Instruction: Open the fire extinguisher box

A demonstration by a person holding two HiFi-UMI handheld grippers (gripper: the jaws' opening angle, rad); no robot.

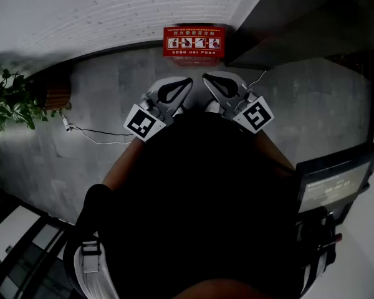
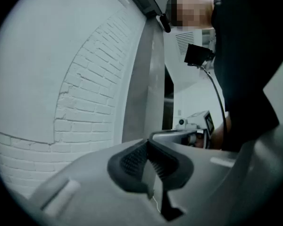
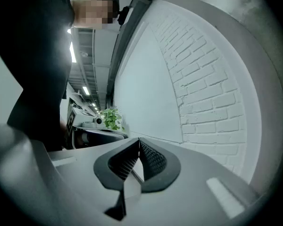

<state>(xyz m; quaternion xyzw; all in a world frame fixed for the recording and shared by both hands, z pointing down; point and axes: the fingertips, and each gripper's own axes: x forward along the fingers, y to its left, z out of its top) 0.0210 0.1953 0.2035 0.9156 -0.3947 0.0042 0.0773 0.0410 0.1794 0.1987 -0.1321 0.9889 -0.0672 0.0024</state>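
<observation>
The red fire extinguisher box (image 1: 194, 41) stands on the grey floor against the white brick wall, its lid with white pictures facing up. Both grippers are held close to the person's dark-clothed body and point toward the box, well short of it. My left gripper (image 1: 188, 80) is shut, its tips meeting with nothing between them (image 2: 147, 141). My right gripper (image 1: 206, 77) is shut too and empty (image 3: 139, 140). The two sit side by side, tips a small gap apart. The box does not show in either gripper view.
A potted green plant (image 1: 9, 101) stands at the left, with a white cable (image 1: 93, 131) trailing over the floor beside it. A dark machine with a screen (image 1: 333, 185) stands at the right. A dark block (image 1: 311, 23) juts out beside the box at the upper right.
</observation>
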